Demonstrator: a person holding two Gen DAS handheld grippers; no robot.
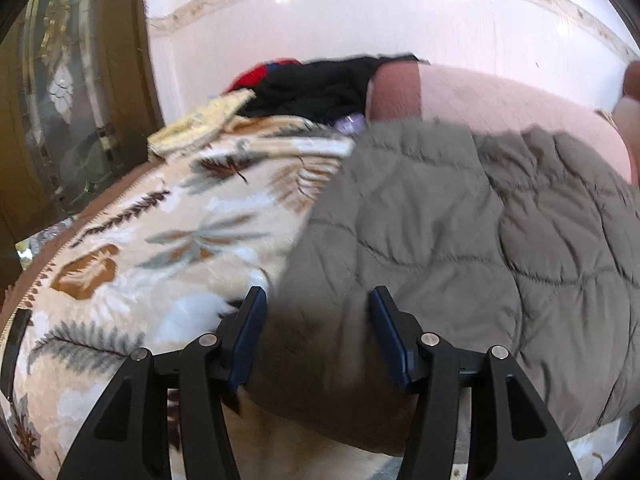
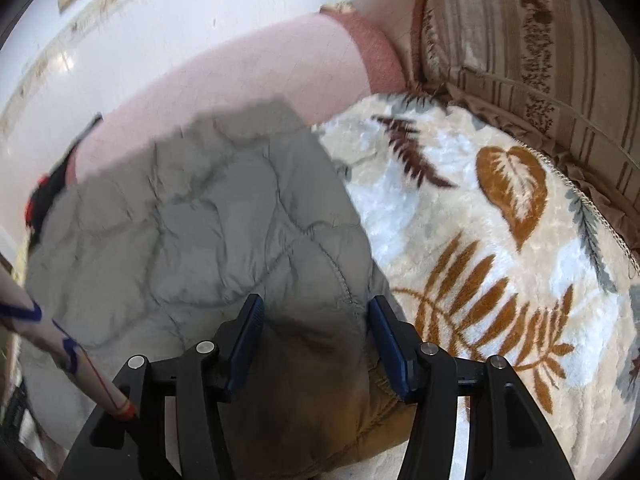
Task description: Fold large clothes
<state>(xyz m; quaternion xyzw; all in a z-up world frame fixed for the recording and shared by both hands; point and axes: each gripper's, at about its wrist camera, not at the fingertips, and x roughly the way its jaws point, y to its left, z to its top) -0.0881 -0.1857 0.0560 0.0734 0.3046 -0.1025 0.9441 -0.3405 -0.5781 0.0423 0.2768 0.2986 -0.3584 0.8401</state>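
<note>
Your left gripper (image 1: pixel 318 300): jaws spread, grey quilted jacket (image 1: pixel 460 240) bunched between them, grip unclear | your right gripper (image 2: pixel 316 308): same, jacket (image 2: pixel 200 220) fabric between its jaws | jacket lies centre frame on the leaf-print blanket (image 1: pixel 160 240), pink pillow (image 1: pixel 500 100) at upper right behind it.

Left gripper (image 1: pixel 318 300) angled downward, jaws set partway apart, blue pads (image 1: pixel 250 332) facing inward. Right gripper (image 2: pixel 316 306) likewise tilted down, jaws at similar mid spread
</note>
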